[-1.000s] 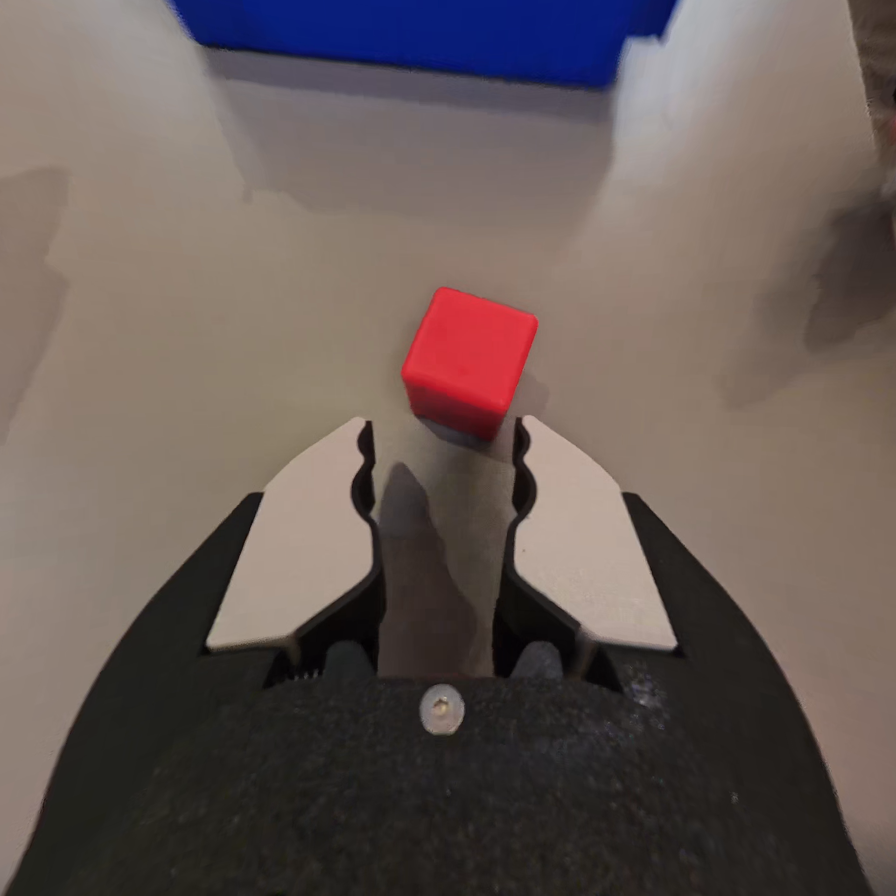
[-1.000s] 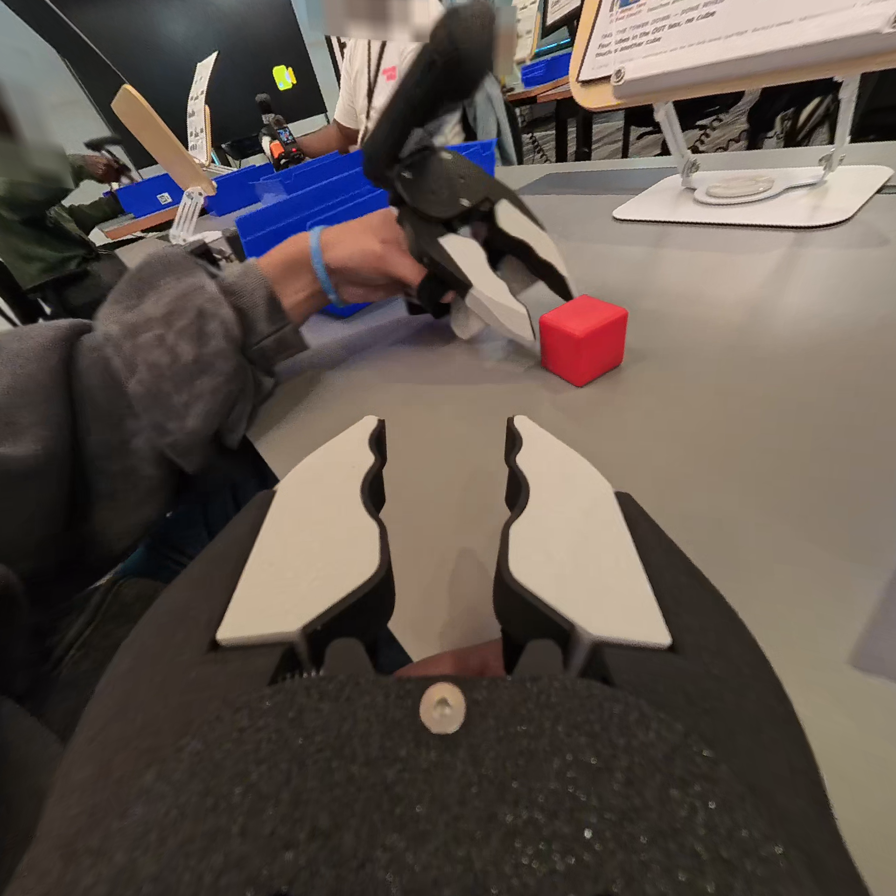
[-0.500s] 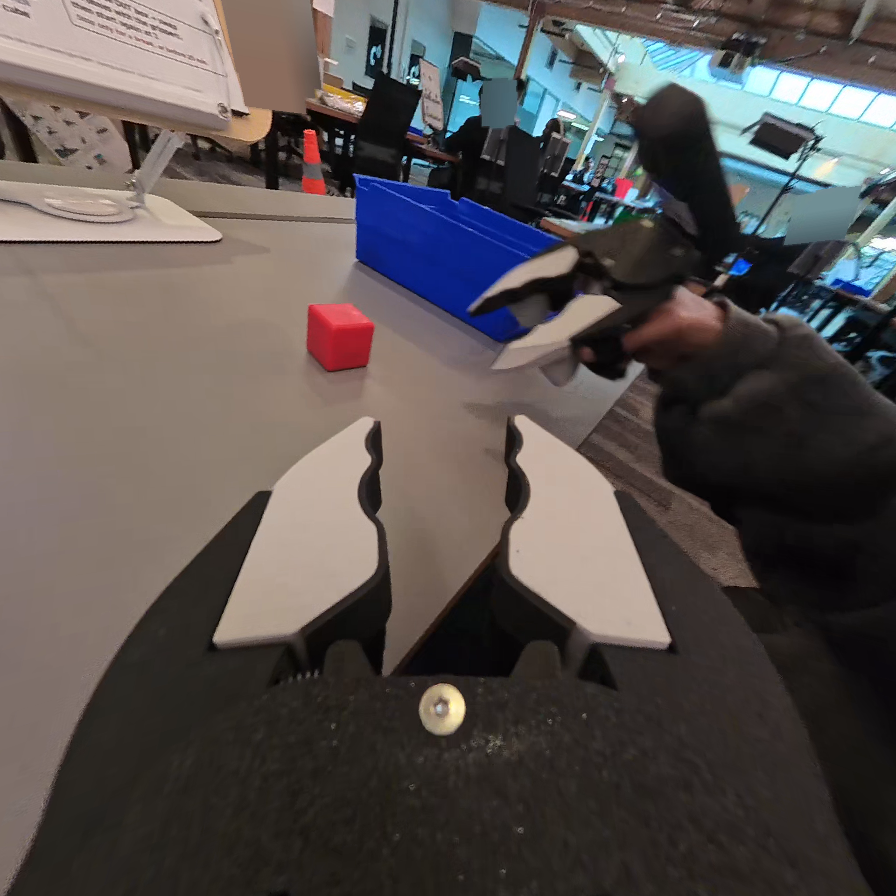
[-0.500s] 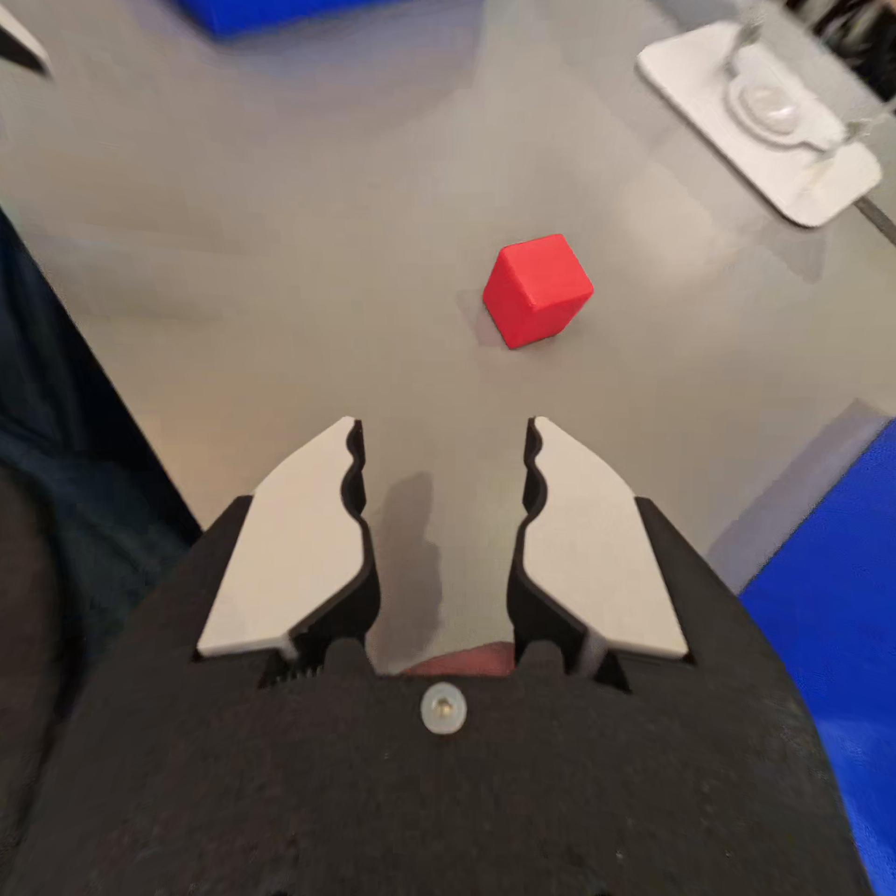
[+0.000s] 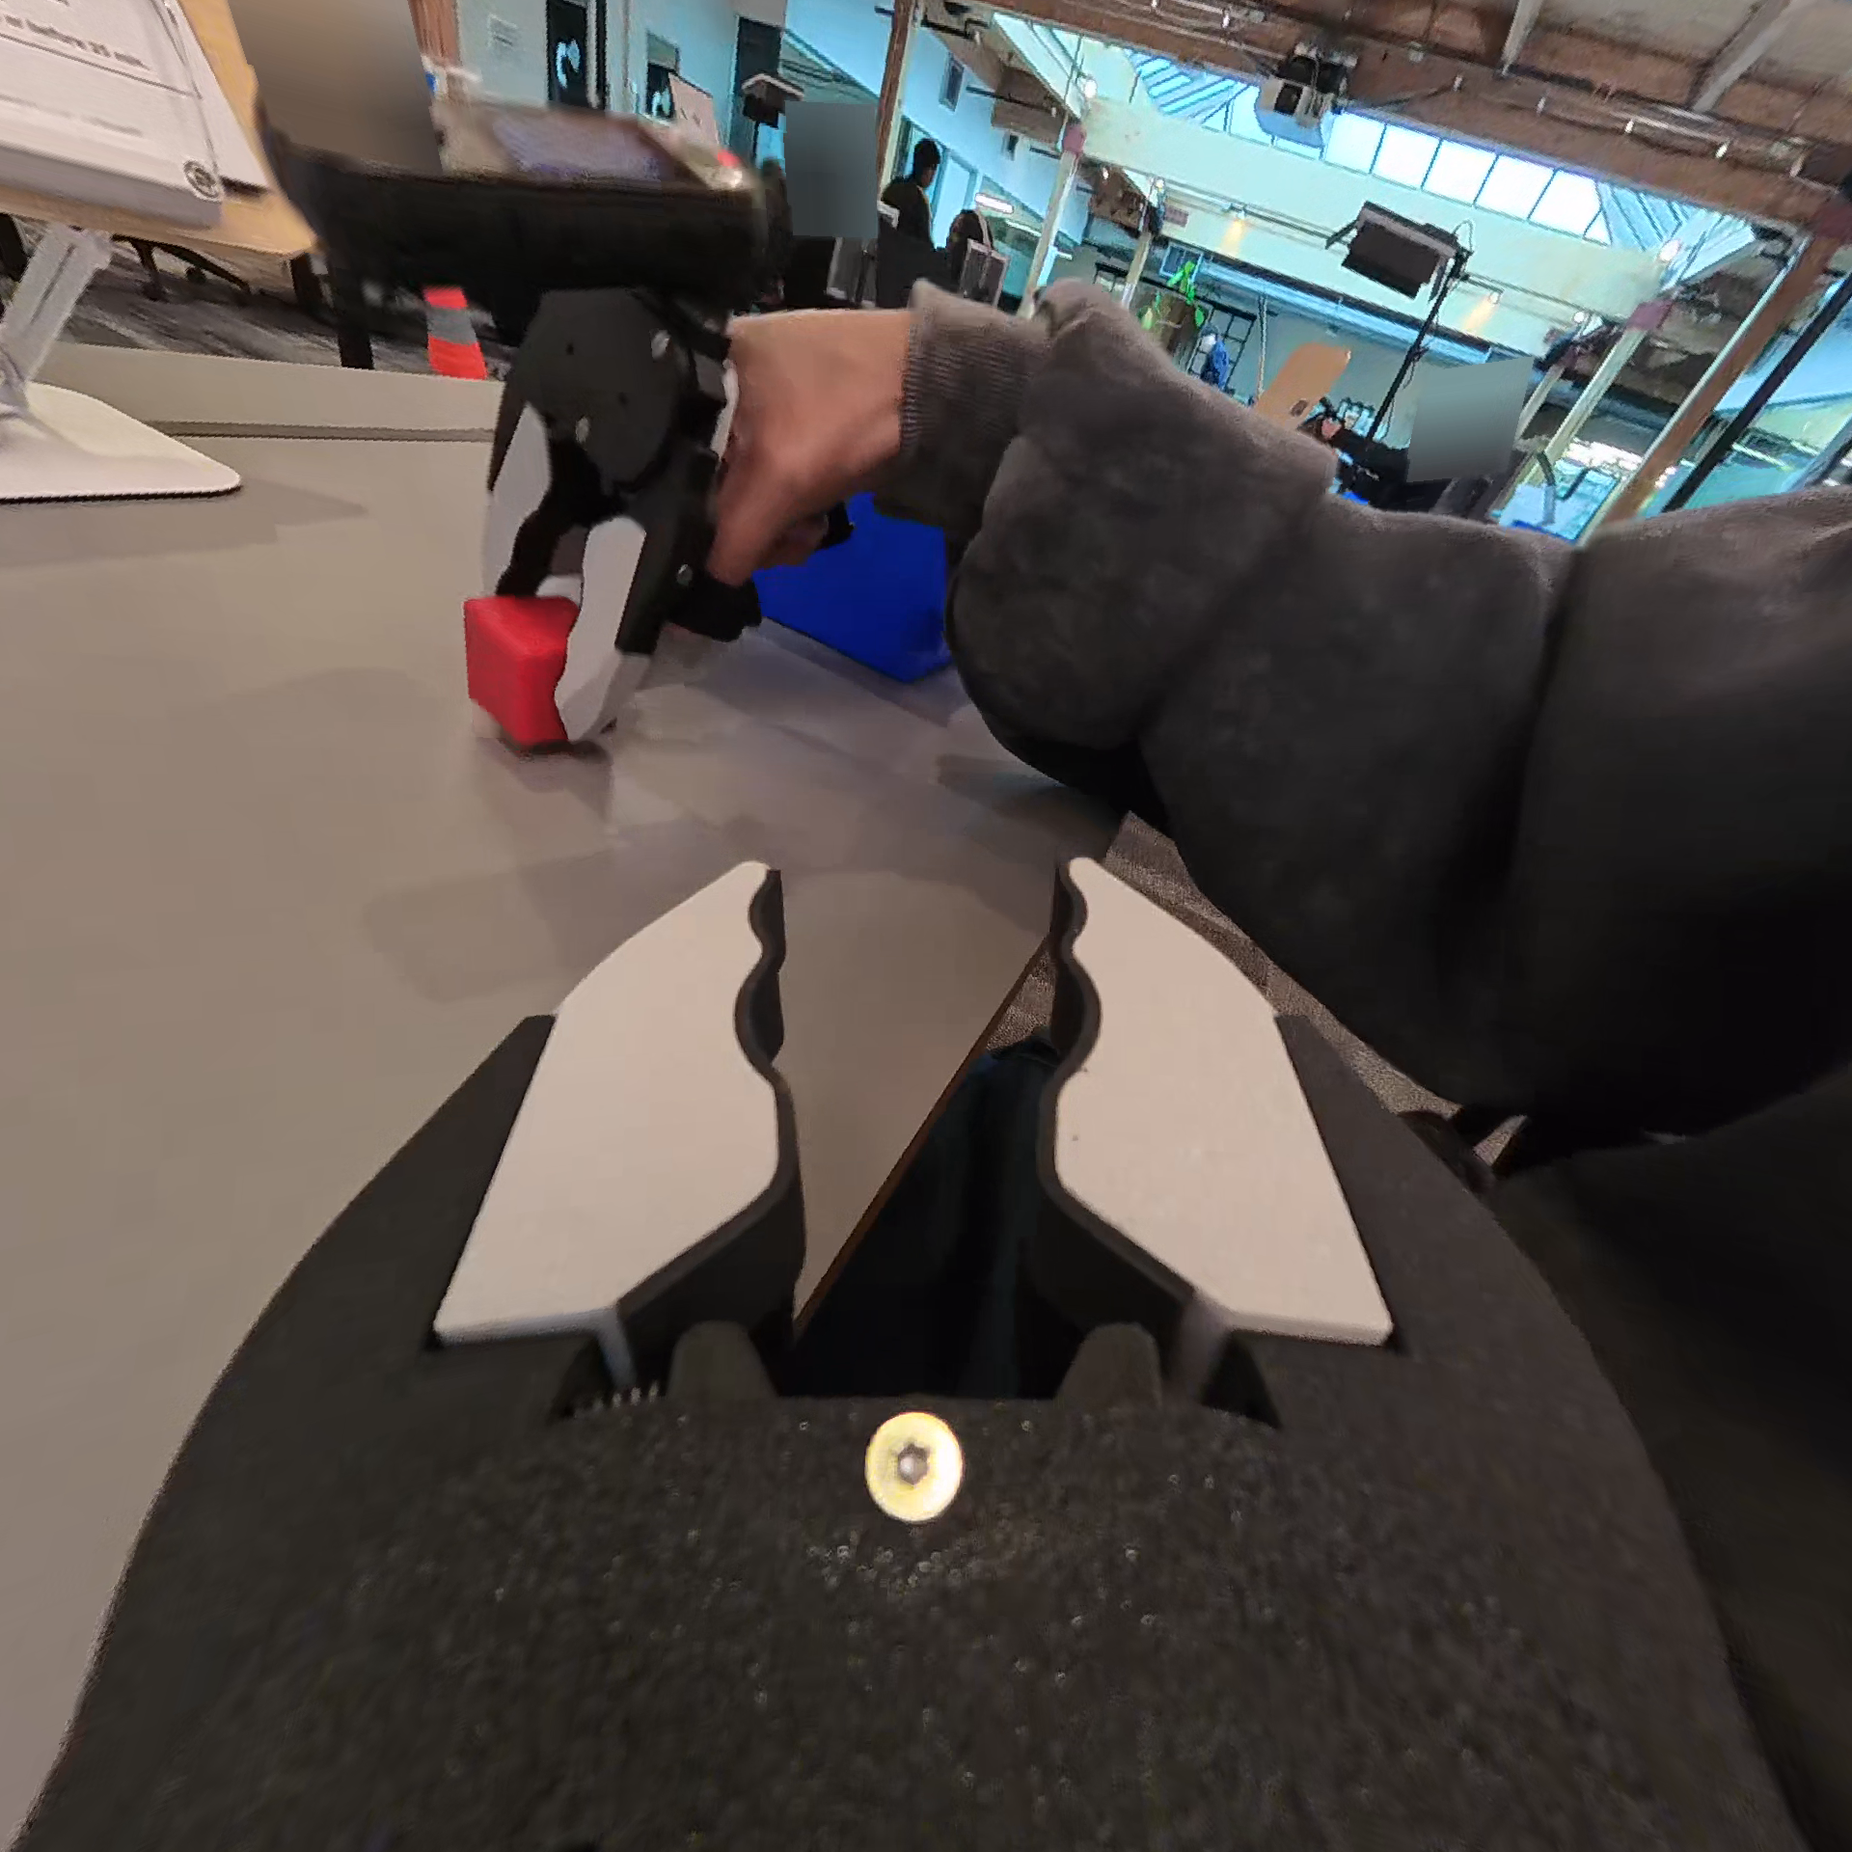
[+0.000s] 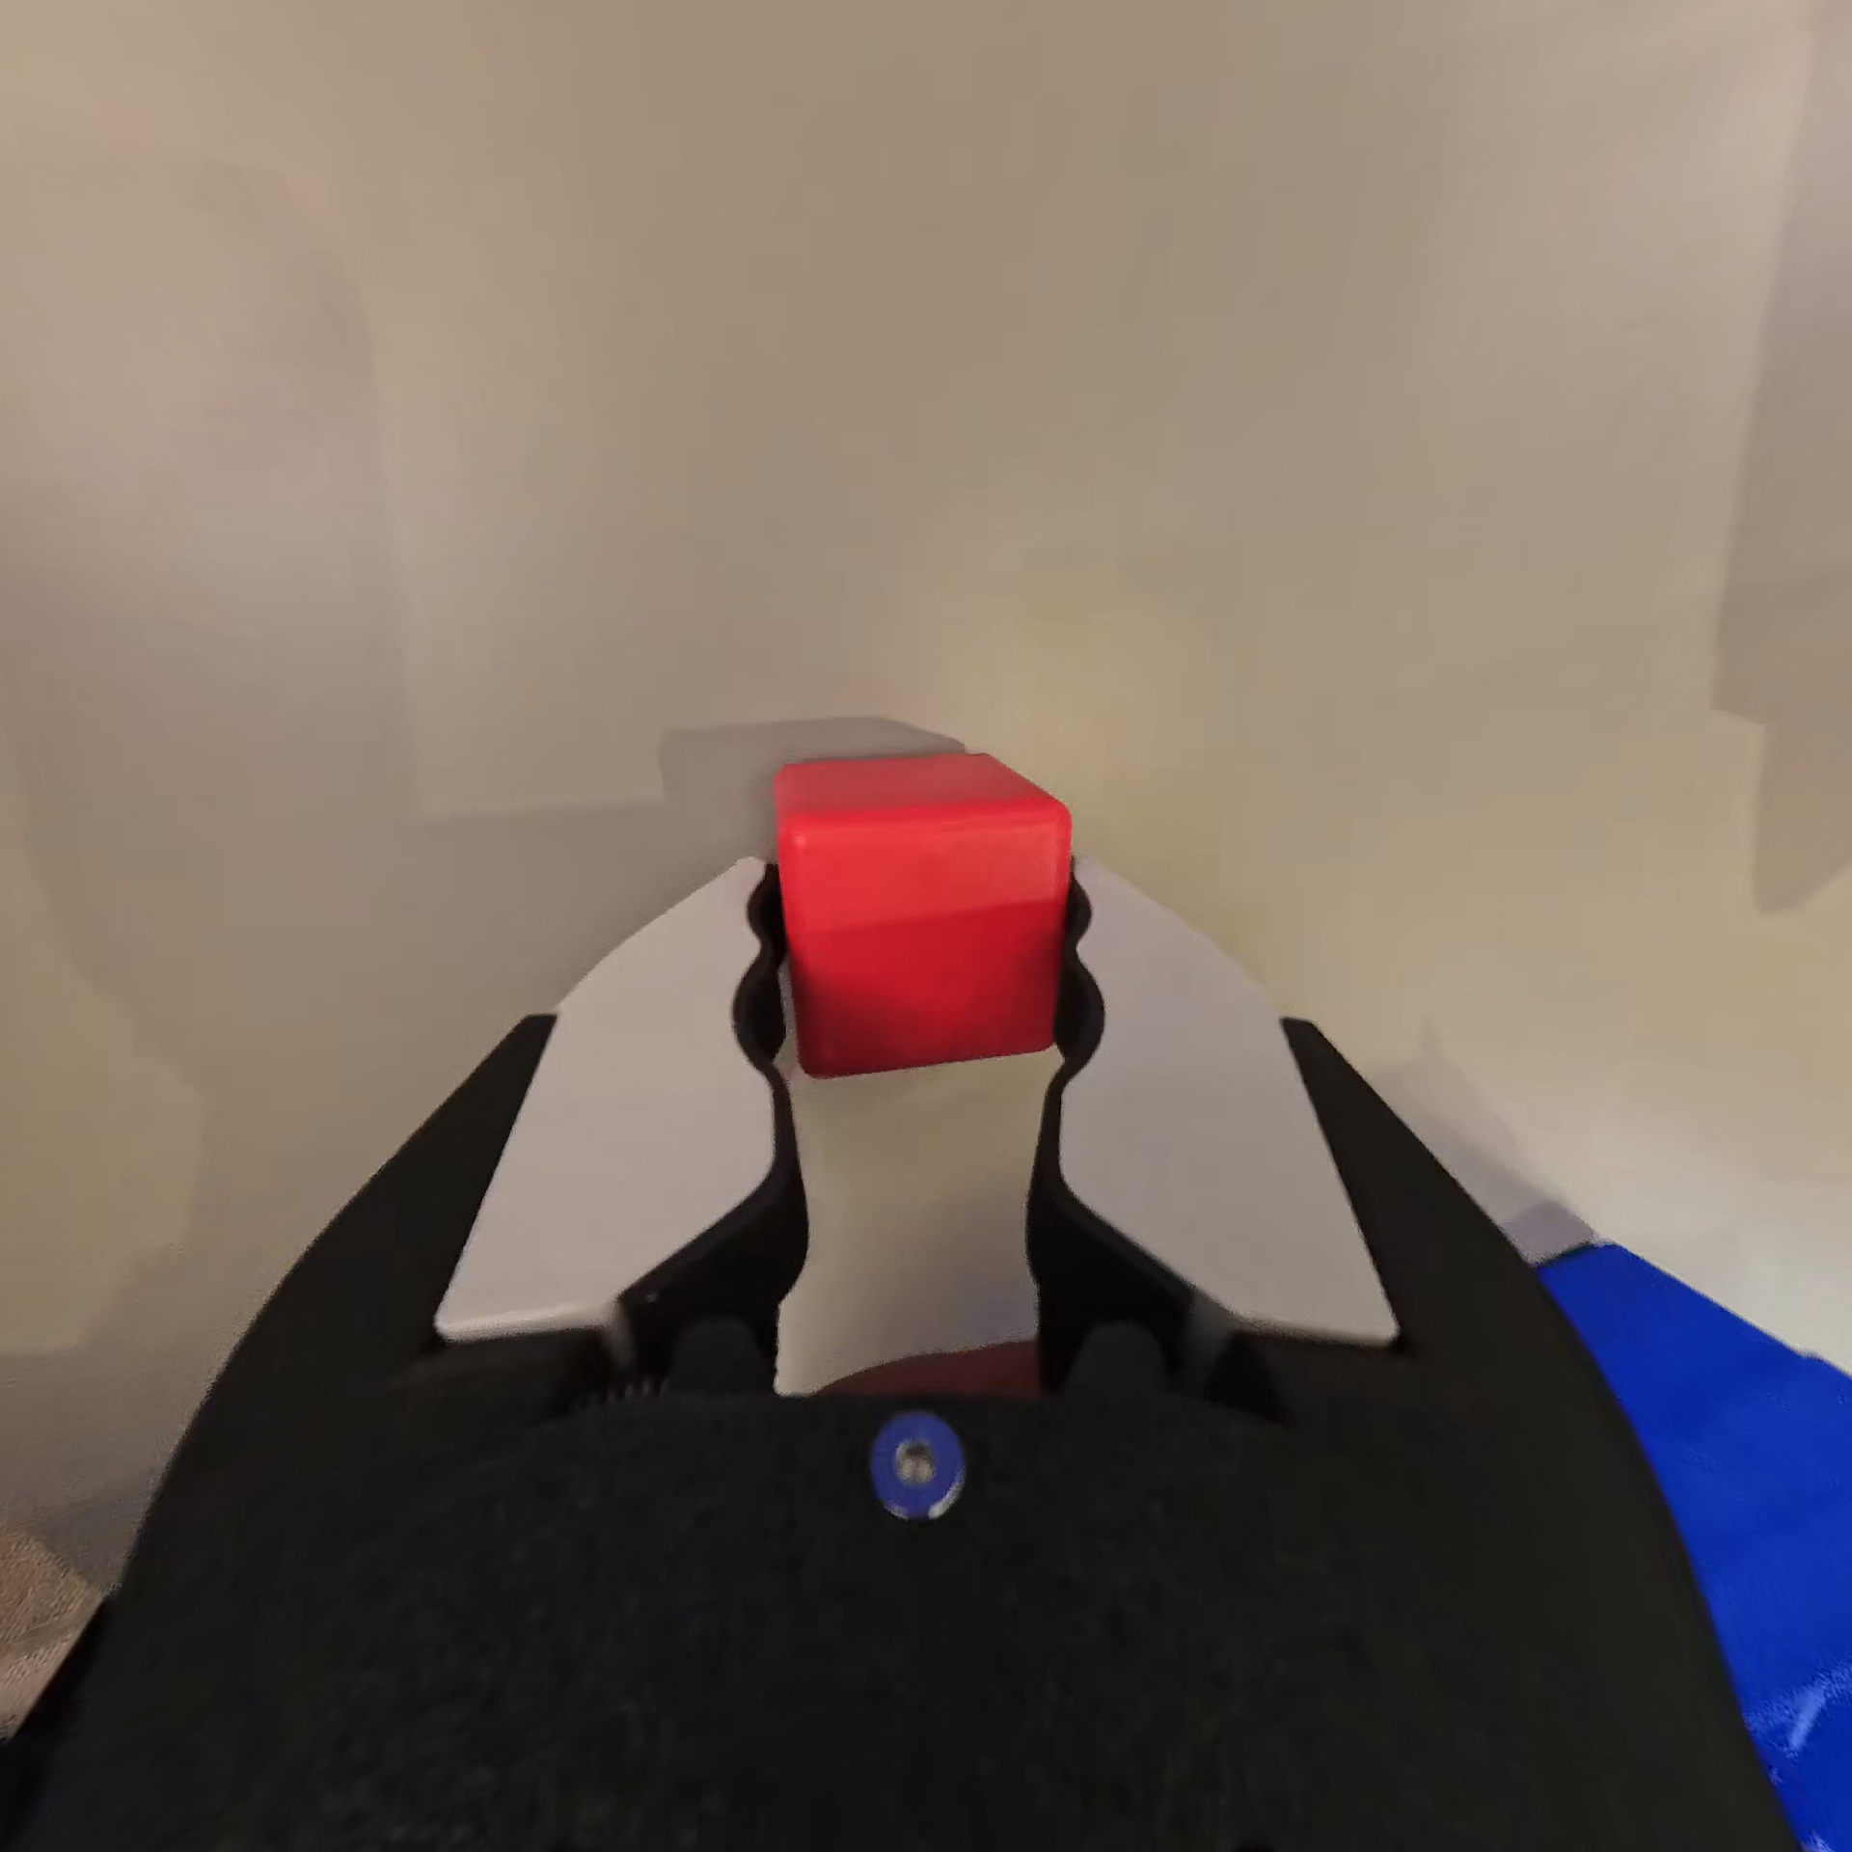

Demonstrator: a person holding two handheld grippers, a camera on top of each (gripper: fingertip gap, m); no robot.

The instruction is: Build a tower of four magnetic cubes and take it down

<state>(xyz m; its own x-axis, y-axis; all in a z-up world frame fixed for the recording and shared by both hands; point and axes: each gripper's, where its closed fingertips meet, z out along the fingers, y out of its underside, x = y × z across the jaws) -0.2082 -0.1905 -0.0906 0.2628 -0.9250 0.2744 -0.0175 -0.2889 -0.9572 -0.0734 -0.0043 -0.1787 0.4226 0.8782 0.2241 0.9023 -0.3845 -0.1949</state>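
Right claw point(image 6: 917, 892) straddles red cube point(image 6: 917, 922) on desk point(image 6: 902, 401), fingertips at cube's 3 and 9 o'clock; contact unclear. Left claw point(image 5: 914, 882) spread, empty; cube at its 11 o'clock.

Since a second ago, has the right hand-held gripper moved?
Yes. The right hand-held gripper came down over the grey table and now straddles the red cube.

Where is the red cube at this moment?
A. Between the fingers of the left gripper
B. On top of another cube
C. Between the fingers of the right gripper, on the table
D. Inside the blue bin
C: the red cube sits between the fingers of the right gripper on the grey table, while the left gripper is open and empty.
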